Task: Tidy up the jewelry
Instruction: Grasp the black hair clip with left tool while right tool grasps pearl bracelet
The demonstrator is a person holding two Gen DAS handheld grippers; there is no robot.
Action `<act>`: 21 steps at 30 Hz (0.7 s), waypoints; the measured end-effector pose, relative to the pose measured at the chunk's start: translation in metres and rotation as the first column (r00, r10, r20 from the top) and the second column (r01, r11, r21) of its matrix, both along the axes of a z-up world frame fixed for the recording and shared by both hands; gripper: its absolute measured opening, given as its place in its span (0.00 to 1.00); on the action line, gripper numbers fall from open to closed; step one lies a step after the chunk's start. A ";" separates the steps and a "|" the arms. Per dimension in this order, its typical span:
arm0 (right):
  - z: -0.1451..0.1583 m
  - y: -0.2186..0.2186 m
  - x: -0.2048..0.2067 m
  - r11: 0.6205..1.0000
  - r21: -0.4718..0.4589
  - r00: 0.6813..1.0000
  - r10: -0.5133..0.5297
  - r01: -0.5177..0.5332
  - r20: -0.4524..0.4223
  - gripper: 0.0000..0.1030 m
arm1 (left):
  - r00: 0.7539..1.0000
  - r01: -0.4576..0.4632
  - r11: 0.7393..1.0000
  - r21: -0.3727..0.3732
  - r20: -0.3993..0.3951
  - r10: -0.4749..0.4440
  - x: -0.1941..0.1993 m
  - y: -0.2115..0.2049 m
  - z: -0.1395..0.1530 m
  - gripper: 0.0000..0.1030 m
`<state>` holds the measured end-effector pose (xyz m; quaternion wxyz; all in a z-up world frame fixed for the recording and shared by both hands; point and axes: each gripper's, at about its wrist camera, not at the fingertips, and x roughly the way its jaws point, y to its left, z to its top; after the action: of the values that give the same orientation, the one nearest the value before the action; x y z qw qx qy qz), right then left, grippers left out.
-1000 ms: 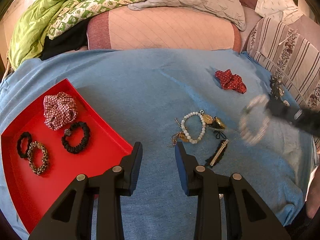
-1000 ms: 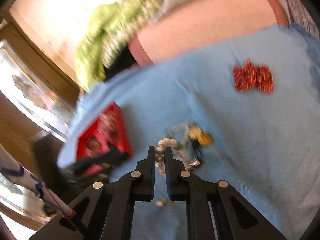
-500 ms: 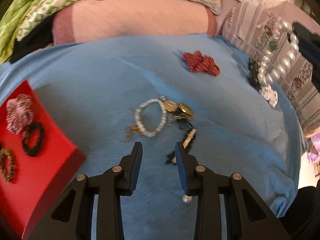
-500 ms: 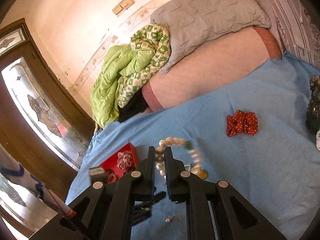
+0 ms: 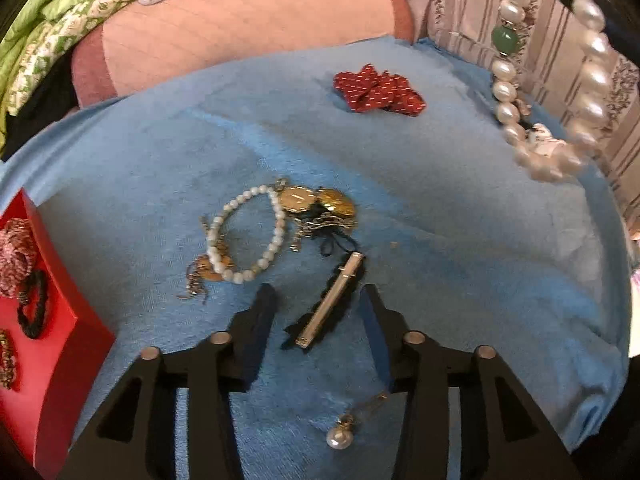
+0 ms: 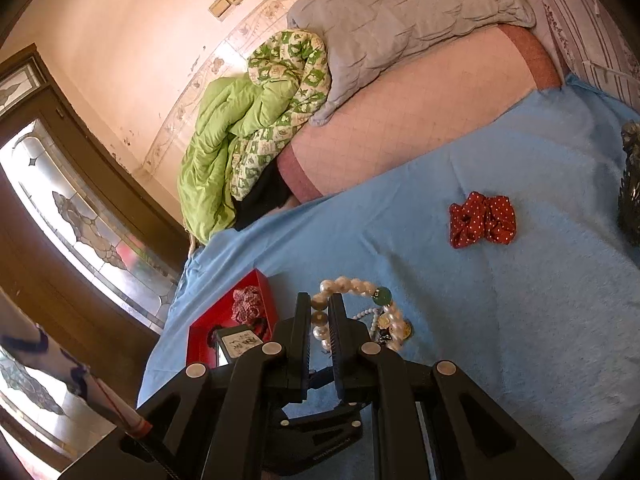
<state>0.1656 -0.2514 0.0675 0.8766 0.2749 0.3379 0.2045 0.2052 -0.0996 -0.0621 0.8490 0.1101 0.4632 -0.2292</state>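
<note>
Blue blanket point(image 5: 460, 208) on the bed carries the loose jewelry. Low centre of the left view lies a gold clip point(image 5: 332, 300) on a black band, its long axis running from lower left to upper right, the upper end toward the bead bracelet point(image 5: 248, 240) and gold pendants point(image 5: 316, 202). A second ago the left gripper point(image 5: 316, 312) hung over bare blanket beside the red tray point(image 5: 68, 344); now its jaws, partly open and empty, straddle the clip, probably the next pick. A pearl earring point(image 5: 340, 436) lies below them. The right gripper point(image 6: 320, 320), jaws nearly closed on a pearl bracelet point(image 6: 360, 292), has lifted it, so it hangs in the left view's upper right, ready to carry.
</note>
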 end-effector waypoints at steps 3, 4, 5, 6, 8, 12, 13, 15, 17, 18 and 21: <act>-0.002 0.001 0.000 1.000 0.001 1.000 0.000 0.000 -0.006 0.10 | 0.999 -0.033 0.999 0.025 0.014 0.032 0.003 0.004 0.002 0.15; -0.002 0.001 0.000 1.000 -0.002 1.000 0.000 0.000 -0.007 0.10 | 0.999 -0.046 0.999 0.019 0.012 0.046 0.004 0.007 0.003 0.14; -0.002 0.003 0.000 1.000 -0.005 1.000 0.000 0.000 -0.007 0.10 | 0.998 -0.058 0.998 0.015 0.013 0.058 0.007 0.012 0.006 0.14; -0.002 0.004 0.000 1.000 -0.009 1.000 0.002 -0.002 -0.008 0.10 | 0.998 -0.063 0.998 0.005 0.011 0.063 0.009 0.016 0.008 0.14; -0.003 0.006 0.000 1.000 -0.012 1.000 0.005 -0.005 -0.009 0.10 | 0.997 -0.076 0.996 -0.048 0.009 0.077 0.012 0.028 0.019 0.14; -0.002 0.011 0.001 1.000 -0.016 1.000 0.013 -0.013 -0.005 0.10 | 0.993 -0.106 0.983 -0.148 0.041 0.113 0.010 0.053 0.048 0.14; -0.002 0.013 0.001 1.000 -0.016 1.000 0.016 -0.016 -0.006 0.10 | 0.991 -0.115 0.980 -0.165 0.051 0.125 0.009 0.061 0.055 0.14; -0.003 0.018 0.002 0.999 -0.022 1.000 0.024 -0.024 -0.006 0.10 | 0.987 -0.130 0.975 -0.180 0.066 0.143 0.008 0.072 0.063 0.14; -0.003 0.024 0.003 0.999 -0.028 0.999 0.034 -0.034 -0.006 0.10 | 0.984 -0.143 0.974 -0.178 0.078 0.159 0.005 0.081 0.068 0.14; -0.003 0.028 0.004 0.999 -0.028 0.999 0.040 -0.040 -0.005 0.10 | 0.982 -0.150 0.974 -0.172 0.085 0.166 0.005 0.085 0.070 0.14; -0.004 0.038 0.004 0.998 -0.032 0.998 0.056 -0.056 -0.002 0.10 | 0.978 -0.166 0.974 -0.152 0.098 0.182 0.003 0.096 0.073 0.14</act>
<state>0.1699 -0.2135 0.0639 0.8745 0.2515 0.3493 0.2235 0.2079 -0.0035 0.0104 0.8960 0.0202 0.4055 -0.1799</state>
